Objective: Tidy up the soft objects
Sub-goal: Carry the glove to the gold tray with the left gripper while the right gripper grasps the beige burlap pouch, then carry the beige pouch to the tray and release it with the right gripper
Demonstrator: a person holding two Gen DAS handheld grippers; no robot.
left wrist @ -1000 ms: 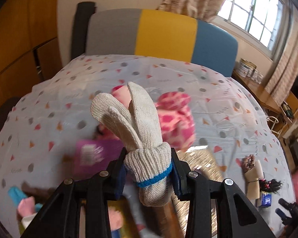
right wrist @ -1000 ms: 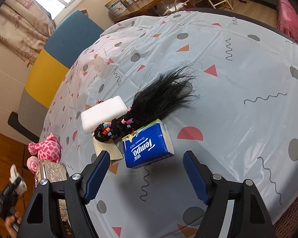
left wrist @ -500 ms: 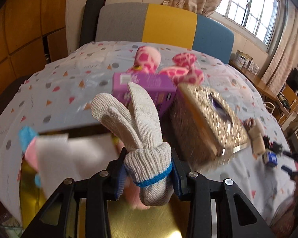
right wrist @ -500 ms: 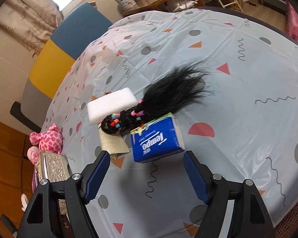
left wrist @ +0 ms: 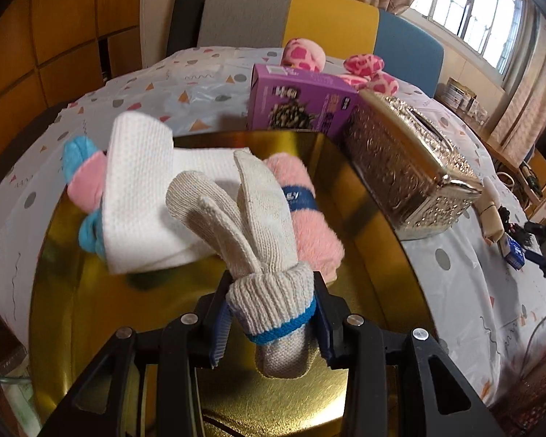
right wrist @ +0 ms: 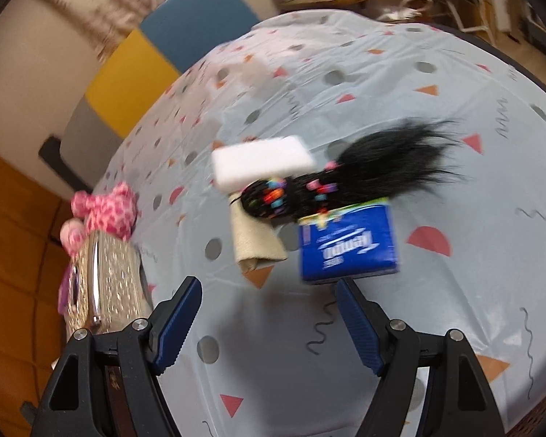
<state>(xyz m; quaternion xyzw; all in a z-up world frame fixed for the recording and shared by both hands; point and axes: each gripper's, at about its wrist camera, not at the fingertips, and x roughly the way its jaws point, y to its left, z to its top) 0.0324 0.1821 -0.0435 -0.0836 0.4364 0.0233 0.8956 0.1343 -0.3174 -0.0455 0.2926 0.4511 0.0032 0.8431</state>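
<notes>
Over gold tray [left wrist: 91,327], left gripper [left wrist: 271,324] angled down clamping knit glove [left wrist: 258,240], right gripper [right wrist: 269,324] agape above table [right wrist: 455,291]

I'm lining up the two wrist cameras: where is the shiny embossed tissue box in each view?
Left wrist: the tissue box is right of centre, beside the gold tray.
Right wrist: lower left, near the picture's edge.
Shared landmark: the pink spotted plush toy, just behind it.

left wrist: you look steeply down, close over the gold tray [left wrist: 345,182] | right wrist: you look down across the table [right wrist: 455,309] | shared: silver tissue box [left wrist: 407,167] [right wrist: 109,276]
</notes>
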